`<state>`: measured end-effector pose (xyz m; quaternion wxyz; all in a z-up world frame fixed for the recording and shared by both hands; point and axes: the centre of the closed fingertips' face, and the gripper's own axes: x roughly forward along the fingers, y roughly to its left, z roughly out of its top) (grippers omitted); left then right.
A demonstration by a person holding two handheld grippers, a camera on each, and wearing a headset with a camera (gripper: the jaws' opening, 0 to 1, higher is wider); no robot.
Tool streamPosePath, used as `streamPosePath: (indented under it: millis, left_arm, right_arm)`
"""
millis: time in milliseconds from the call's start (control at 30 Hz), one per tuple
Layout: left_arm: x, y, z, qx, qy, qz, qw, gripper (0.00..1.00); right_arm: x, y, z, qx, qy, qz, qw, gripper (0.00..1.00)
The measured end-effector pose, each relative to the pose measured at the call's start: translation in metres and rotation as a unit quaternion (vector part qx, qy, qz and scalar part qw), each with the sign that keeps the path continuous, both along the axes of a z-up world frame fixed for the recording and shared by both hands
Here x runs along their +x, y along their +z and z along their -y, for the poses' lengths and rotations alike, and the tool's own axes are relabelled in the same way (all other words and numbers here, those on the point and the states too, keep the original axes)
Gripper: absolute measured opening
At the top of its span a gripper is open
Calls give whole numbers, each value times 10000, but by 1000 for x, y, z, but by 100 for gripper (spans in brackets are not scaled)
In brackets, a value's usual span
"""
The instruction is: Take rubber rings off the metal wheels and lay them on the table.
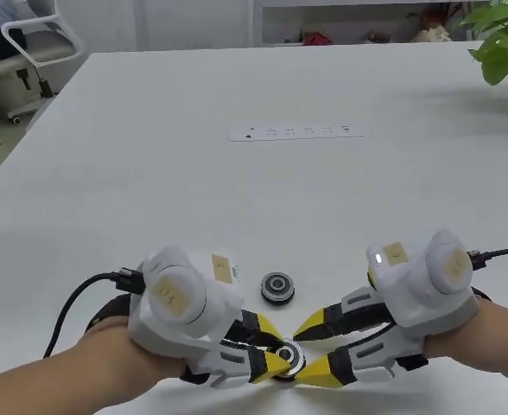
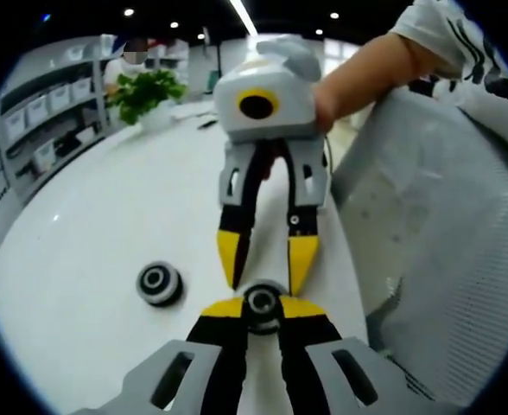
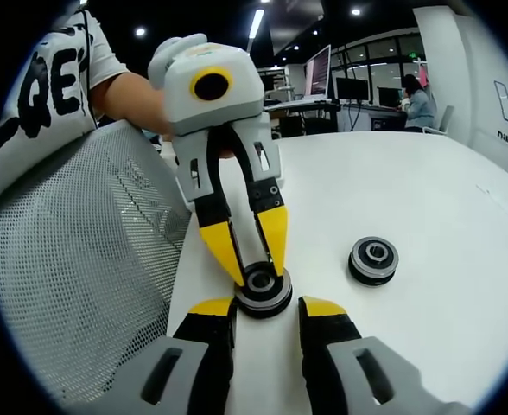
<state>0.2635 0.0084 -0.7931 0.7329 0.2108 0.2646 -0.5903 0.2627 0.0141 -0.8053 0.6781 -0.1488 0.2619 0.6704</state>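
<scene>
Just on the person's side of the loose wheel [image 1: 277, 288] on the table [image 1: 237, 190], the left gripper [image 2: 263, 307] clamps a metal wheel [image 2: 263, 301]. The right gripper [image 3: 268, 304] straddles it, jaws parted. It should probably bite only the rubber ring [image 3: 285, 299], then peel steadily.

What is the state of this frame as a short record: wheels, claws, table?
held wheel: at the near edge of the table, between both claws
left claw: shut on held wheel
right claw: jaws flank held wheel from the opposite side; contact unclear
second wheel: flat on table, apart from both claws
also on table: power strip, far side
</scene>
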Motion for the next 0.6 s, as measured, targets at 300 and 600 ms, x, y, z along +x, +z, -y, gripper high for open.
streamPosePath:
  millis: [300, 600]
  left_arm:
    - [0, 0, 0, -8, 27, 10, 10000, 14]
    - [0, 0, -1, -18, 76, 18, 10000, 14]
  right_arm:
    - [-3, -3, 0, -4, -4, -92, 10000, 22]
    - [-3, -3, 4, -37, -66, -149, 9999, 17]
